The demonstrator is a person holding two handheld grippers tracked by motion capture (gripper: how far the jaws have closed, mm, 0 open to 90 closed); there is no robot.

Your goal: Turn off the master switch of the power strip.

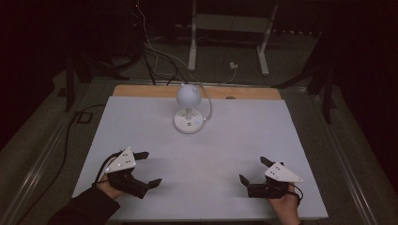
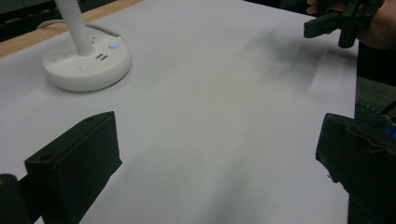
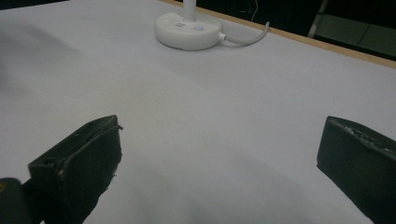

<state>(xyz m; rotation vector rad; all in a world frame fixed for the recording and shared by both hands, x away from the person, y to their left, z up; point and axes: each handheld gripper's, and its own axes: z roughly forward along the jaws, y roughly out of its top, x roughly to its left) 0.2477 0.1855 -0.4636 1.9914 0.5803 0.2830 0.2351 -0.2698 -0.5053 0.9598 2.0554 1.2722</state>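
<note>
Black blocky claws (image 1: pixel 149 168) (spread), round lamp (image 1: pixel 188 108)

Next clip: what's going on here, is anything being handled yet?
Nothing is being handled yet. A person holds the left gripper and right gripper low over the near part of the white table, both with jaws open and empty. A small white desk lamp stands untouched near the far edge, its cable trailing off behind.
</note>
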